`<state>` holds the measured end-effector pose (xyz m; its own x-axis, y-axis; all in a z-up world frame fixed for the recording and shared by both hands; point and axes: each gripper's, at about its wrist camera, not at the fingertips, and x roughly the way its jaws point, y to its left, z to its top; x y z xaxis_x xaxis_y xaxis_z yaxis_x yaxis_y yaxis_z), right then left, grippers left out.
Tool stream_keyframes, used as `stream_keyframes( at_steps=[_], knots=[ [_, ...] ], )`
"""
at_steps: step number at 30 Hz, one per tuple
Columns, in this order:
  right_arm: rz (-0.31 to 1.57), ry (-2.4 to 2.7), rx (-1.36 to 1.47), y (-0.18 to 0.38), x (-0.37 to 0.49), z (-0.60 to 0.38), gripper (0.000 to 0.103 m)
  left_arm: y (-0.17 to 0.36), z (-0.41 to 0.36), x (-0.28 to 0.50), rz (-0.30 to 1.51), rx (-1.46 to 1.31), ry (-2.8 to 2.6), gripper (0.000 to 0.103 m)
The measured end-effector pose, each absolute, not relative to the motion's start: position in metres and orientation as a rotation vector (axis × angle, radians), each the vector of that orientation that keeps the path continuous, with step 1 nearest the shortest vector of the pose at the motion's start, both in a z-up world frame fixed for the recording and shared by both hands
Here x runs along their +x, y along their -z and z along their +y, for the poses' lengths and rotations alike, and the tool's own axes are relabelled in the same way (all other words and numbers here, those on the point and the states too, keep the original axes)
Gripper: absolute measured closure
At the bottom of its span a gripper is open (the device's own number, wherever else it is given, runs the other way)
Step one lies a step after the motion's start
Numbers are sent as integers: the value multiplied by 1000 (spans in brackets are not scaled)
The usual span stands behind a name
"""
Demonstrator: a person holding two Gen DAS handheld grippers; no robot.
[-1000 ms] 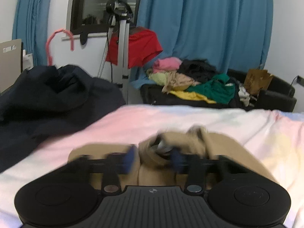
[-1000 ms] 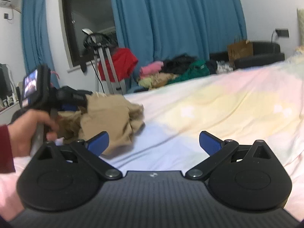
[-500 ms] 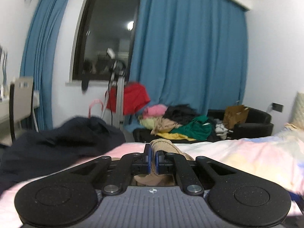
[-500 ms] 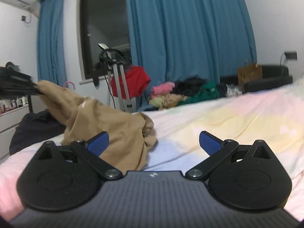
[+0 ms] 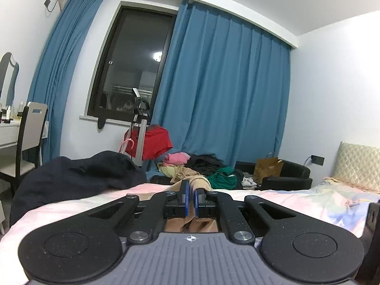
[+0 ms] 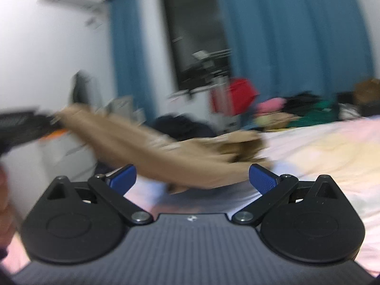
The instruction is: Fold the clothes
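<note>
My left gripper (image 5: 192, 191) is shut on a fold of a tan garment (image 5: 199, 183), which bulges above the blue pads and hangs below them. In the blurred right wrist view the same tan garment (image 6: 171, 156) stretches from the left gripper's black body (image 6: 21, 125) at the far left down to the bed. It is lifted at the left, and its far end rests bunched on the pastel sheet (image 6: 320, 147). My right gripper (image 6: 192, 178) is open, its blue pads wide apart just in front of the cloth, with nothing pressed between them.
A dark navy garment (image 5: 78, 175) lies heaped at the bed's left side. Beyond the bed stand a red cloth on a stand (image 5: 154, 142), a pile of mixed clothes (image 5: 199, 168) on a black sofa (image 5: 285, 175), a chair (image 5: 30, 128) and a pillow (image 5: 356, 163).
The left gripper closed on the tan garment and lifted it up and to the left, pulling it out long. The right gripper swung left and rose a little, staying open.
</note>
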<state>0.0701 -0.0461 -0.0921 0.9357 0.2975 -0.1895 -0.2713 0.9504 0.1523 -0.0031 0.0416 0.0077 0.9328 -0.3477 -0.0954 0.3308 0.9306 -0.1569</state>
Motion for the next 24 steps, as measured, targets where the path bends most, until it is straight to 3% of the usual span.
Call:
stream_keyframes(
  at_steps=[2,4,6,16,17,19,21,24],
  knots=[
    [229,-337,74,97,73,-28,8,-4,48,-6,122,-152,360,99],
    [264,-355,48,104,82,-16,25,0,53,-8,120,-164,372,98],
    [279,-361,38,109,92,-6,30,5,56,-5,120,-179,387,98],
    [141,-369,-43,125,118,22,33,38,63,43,212,-227,448,97],
    [151,-382,-38,125,121,20,38,42,64,48,223,-233,453,97],
    [182,-407,-21,126,127,16,70,47,63,60,246,-232,457,97],
    [213,-409,2,119,129,10,84,52,62,73,265,-228,458,92],
    [230,-412,40,108,130,-2,86,53,59,81,275,-234,465,80]
  ],
)
